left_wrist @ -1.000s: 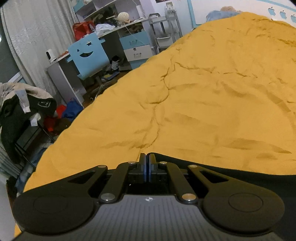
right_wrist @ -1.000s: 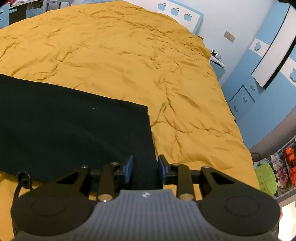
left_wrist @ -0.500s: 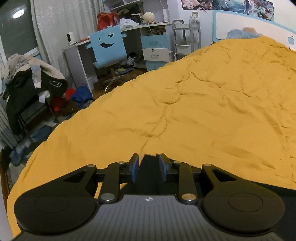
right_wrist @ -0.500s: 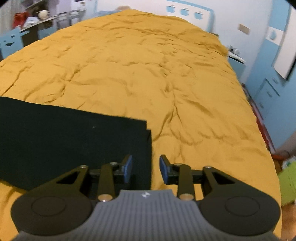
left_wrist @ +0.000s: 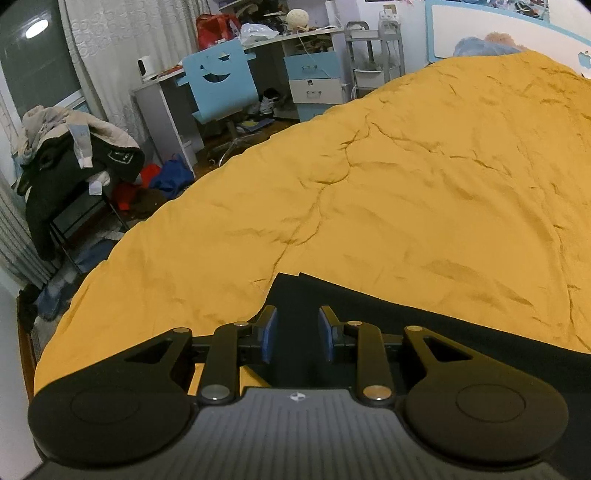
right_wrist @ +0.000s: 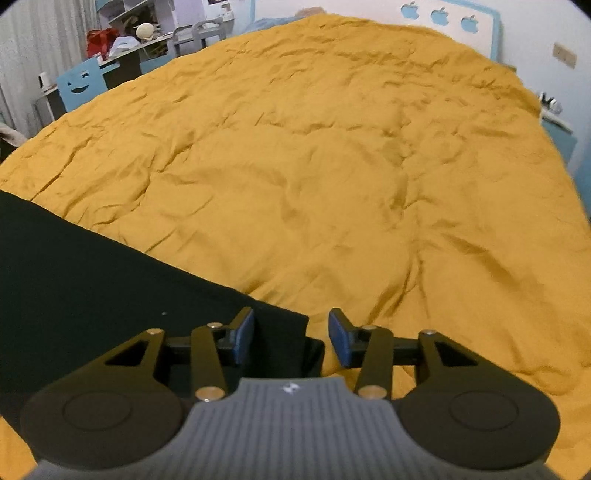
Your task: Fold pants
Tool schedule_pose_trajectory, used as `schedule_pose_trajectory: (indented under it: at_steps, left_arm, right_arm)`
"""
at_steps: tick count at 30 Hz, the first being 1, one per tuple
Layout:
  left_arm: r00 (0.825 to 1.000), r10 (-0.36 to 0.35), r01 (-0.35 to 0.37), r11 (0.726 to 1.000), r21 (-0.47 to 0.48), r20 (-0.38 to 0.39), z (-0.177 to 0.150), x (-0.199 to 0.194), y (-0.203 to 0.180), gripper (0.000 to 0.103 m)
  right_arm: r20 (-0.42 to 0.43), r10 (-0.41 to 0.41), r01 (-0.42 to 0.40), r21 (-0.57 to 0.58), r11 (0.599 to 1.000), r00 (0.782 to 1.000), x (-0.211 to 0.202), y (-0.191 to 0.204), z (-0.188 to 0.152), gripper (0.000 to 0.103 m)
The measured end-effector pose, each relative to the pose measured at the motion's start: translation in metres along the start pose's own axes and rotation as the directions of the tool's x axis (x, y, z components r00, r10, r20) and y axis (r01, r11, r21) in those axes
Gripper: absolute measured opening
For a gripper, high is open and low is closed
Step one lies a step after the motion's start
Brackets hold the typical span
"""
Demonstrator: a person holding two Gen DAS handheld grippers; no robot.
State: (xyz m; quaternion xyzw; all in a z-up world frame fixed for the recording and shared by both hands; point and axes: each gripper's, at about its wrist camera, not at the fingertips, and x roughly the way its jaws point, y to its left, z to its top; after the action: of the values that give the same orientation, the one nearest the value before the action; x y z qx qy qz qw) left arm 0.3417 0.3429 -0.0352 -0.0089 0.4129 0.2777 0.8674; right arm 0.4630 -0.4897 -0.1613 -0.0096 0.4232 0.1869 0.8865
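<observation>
Home bedroom: wide bed under mustard quilt, blue smiley-face chair at cluttered desk, curtains, clothes heap, apple-motif headboard.

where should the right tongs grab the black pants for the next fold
Probably the near right corner of the black pants, coming from above and the right. There the layered edges end over the yellow bedspread, lying flat, directly between the right tongs, whose jaws are opening without pressing the cloth.
</observation>
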Motion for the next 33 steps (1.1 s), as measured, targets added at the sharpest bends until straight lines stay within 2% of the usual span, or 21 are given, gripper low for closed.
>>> schedule_pose_trajectory:
  at_steps: [3, 7, 9, 15, 19, 21, 23, 26, 33]
  left_arm:
    - [1.0, -0.008, 0.008, 1.0, -0.023, 0.002, 0.001, 0.006, 0.002, 0.032]
    - [1.0, -0.013, 0.013, 0.999, -0.044, -0.001, 0.0, 0.015, 0.004, 0.035]
    - [1.0, -0.016, 0.016, 0.999, -0.05, -0.005, -0.002, 0.021, 0.003, 0.035]
    - [0.999, -0.034, 0.032, 0.997, -0.076, -0.017, -0.01, 0.034, 0.003, 0.035]
    - [0.999, -0.046, 0.044, 0.997, -0.061, -0.027, -0.015, 0.036, 0.002, 0.035]
    - [0.998, -0.053, 0.051, 0.997, -0.055, -0.024, -0.015, 0.037, 0.003, 0.035]
    - [0.998, -0.059, 0.058, 0.996, -0.07, -0.016, -0.014, 0.038, 0.007, 0.036]
    - [0.997, -0.076, 0.075, 0.991, -0.107, -0.001, -0.012, 0.042, 0.011, 0.04]
    - [0.992, -0.123, 0.127, 0.983, -0.13, 0.042, -0.012, 0.056, 0.025, 0.052]
  right_arm:
    - [-0.006, 0.045, -0.045, 0.014, 0.999, 0.999, 0.006, -0.004, -0.003, 0.041]
    - [0.011, 0.059, -0.059, -0.039, 0.998, 0.998, -0.001, -0.001, -0.003, 0.034]
    - [0.011, 0.077, -0.076, -0.07, 0.995, 0.997, -0.006, 0.002, 0.001, 0.033]
    - [-0.068, 0.081, -0.088, -0.099, 0.991, 0.994, 0.015, 0.0, 0.018, 0.033]
    - [-0.125, 0.104, -0.115, -0.089, 0.989, 0.987, 0.027, 0.001, 0.015, 0.033]
    - [-0.107, 0.104, -0.114, -0.093, 0.989, 0.989, 0.019, 0.002, 0.012, 0.03]
    - [-0.086, 0.113, -0.121, -0.092, 0.988, 0.99, 0.009, 0.003, 0.011, 0.018]
    - [-0.075, 0.13, -0.136, -0.085, 0.987, 0.989, -0.001, 0.007, 0.011, 0.01]
    - [-0.045, 0.079, -0.079, -0.015, 0.997, 0.996, -0.012, 0.011, 0.005, 0.006]
